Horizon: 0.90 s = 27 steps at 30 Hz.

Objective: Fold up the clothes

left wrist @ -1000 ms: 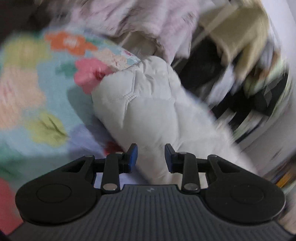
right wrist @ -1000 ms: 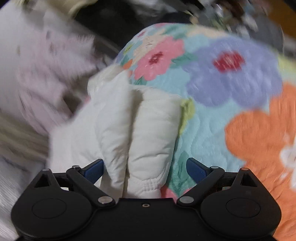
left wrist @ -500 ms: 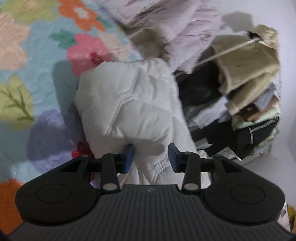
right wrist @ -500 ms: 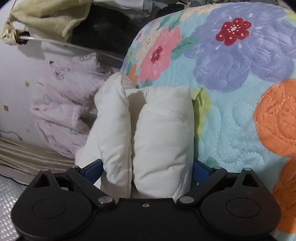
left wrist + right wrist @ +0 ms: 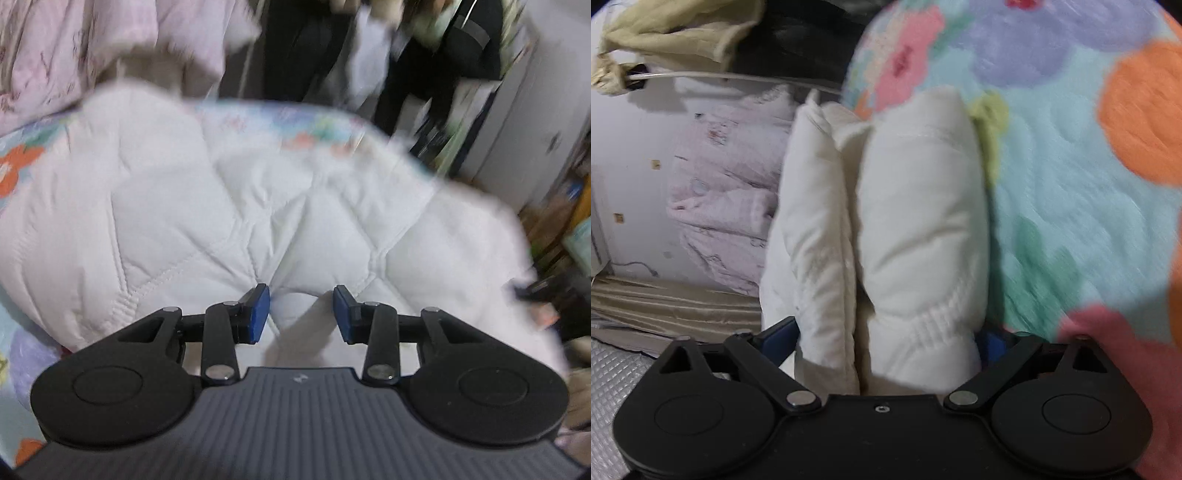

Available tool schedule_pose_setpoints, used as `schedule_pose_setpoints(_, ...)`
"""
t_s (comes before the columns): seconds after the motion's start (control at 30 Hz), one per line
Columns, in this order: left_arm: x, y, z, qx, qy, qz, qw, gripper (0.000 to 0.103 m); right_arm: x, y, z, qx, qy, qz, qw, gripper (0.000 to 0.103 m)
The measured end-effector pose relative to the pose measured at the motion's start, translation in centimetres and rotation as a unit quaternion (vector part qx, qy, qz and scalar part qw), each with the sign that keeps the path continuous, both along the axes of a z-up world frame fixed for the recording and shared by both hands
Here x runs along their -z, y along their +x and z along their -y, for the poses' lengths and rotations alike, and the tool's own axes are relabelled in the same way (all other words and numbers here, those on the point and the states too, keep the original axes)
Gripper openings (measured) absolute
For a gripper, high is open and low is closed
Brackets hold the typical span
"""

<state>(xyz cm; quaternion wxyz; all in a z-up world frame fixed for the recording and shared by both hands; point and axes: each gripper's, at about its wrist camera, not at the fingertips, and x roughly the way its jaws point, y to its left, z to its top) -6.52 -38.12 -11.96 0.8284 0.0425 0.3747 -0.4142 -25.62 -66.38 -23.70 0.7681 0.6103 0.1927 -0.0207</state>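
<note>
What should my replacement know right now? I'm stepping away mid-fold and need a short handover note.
Left gripper: jaws part-open, a pinch of the white quilted jacket sits between the pads; a firm grip cannot be confirmed.
Right gripper: jaws closing around the jacket's doubled, folded end.
Jacket lies on the floral quilt, near its edge, a pink garment beyond.
Done: jacket folded into thick layers.
Left: secure the bundle, finish folding, set it down neatly.

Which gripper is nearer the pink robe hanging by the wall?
Cannot tell. Both grippers are at the white padded garment; the pink robe hangs beyond it in each view.
</note>
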Motion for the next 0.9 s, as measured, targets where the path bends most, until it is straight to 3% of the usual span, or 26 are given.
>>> schedule_pose_setpoints(0.1, 1.6, 1.0, 0.3, -0.017, -0.006, -0.032, 0.9993, 0.037, -2.8, 0.1, -1.1, -0.015, -0.042, 0.052, 0.998, 0.062)
schedule_pose_setpoints(0.27, 1.7, 3.0, -0.4, -0.005, -0.017, -0.083, 0.9964, 0.036, -9.9, 3.3, -4.8, -0.053, -0.118, 0.108, 0.986, 0.062)
schedule_pose_setpoints(0.4, 1.6, 4.8, -1.4, -0.006, -0.038, -0.120, 0.9920, 0.034, -14.5, 9.2, -8.0, -0.081, -0.158, 0.103, 0.979, 0.062)
schedule_pose_setpoints(0.47, 1.0, 5.7, -3.3, -0.019, -0.070, -0.130, 0.9888, 0.030, -16.0, 12.3, -8.9, -0.088, -0.171, 0.101, 0.976, 0.062)
schedule_pose_setpoints(0.6, -2.2, 5.1, -8.7, -0.035, -0.144, -0.074, 0.9861, 0.030, -17.4, 17.0, -9.1, -0.106, -0.165, 0.095, 0.976, 0.062)
schedule_pose_setpoints(0.67, -3.9, 4.3, -10.4, -0.024, -0.160, -0.052, 0.9854, 0.033, -17.2, 18.0, -8.8, -0.114, -0.156, 0.094, 0.977, 0.062)
schedule_pose_setpoints(0.77, -5.2, 3.6, -11.3, -0.022, -0.154, -0.039, 0.9870, 0.035, -16.5, 18.4, -8.6, -0.124, -0.141, 0.101, 0.977, 0.062)
schedule_pose_setpoints(0.9, -3.5, 3.6, -11.5, -0.068, -0.089, -0.020, 0.9935, 0.035, -15.3, 14.2, -7.4, -0.113, -0.145, 0.099, 0.978, 0.063)
